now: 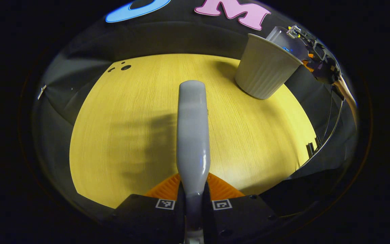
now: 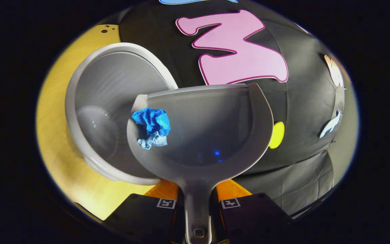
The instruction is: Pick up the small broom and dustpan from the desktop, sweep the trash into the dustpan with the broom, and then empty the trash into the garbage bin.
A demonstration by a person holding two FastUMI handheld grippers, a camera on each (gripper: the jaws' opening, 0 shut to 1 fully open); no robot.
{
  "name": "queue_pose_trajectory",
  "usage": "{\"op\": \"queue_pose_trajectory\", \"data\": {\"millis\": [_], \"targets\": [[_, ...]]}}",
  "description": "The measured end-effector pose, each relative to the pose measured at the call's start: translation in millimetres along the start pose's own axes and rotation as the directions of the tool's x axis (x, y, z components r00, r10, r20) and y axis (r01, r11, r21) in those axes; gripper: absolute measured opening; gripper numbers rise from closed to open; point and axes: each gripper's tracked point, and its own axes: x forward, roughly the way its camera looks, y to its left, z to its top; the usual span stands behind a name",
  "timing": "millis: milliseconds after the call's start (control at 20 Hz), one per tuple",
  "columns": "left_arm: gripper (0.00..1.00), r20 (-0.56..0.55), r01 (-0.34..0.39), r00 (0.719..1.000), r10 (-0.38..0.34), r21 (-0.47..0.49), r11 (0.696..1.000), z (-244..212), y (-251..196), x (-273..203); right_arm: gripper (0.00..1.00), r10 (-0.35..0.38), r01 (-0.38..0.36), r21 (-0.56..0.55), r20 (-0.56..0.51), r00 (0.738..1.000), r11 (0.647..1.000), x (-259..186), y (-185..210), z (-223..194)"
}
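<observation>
My left gripper [image 1: 193, 200] is shut on the broom's grey handle [image 1: 193, 135], which sticks out forward above the yellow desktop [image 1: 130, 118]; its bristles are hidden. At the far right stands the pale ribbed garbage bin [image 1: 264, 67], with the translucent dustpan [image 1: 284, 42] held over its rim by the other gripper [image 1: 320, 61]. In the right gripper view my right gripper [image 2: 197, 203] is shut on the handle of the grey dustpan [image 2: 208, 128]. The pan tilts over the bin's open mouth [image 2: 110, 84]. A crumpled blue paper ball [image 2: 151, 126] lies at the pan's left edge.
Small dark holes [image 1: 124, 67] mark the desktop's far left corner. A dark cable [image 1: 330, 132] hangs past the table's right edge. Black cloth wall rises right behind the bin. The bin's inside looks bare down to its bottom [image 2: 95, 130].
</observation>
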Motion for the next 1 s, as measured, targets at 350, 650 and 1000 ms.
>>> {"op": "queue_pose_trajectory", "data": {"millis": [350, 650, 1000], "targets": [[0.25, -0.011, 0.002, 1.000, -0.002, 0.008, 1.000, -11.7, -7.7, -0.2, 0.33, -0.069, 0.072, -0.082, 0.032, 0.997, 0.994, -4.3, -5.3, 1.8], [0.25, -0.004, 0.000, 1.000, 0.000, -0.002, 1.000, -14.5, -9.4, -1.3, 0.33, -0.024, 0.024, 0.000, 0.024, 0.999, 1.000, -2.5, -0.9, -0.1], [0.22, 0.027, -0.005, 1.000, 0.005, -0.017, 1.000, -13.6, -6.0, -5.4, 0.33, 0.051, -0.054, 0.223, 0.018, 0.999, 0.973, -17.0, -22.2, 9.5]]}}
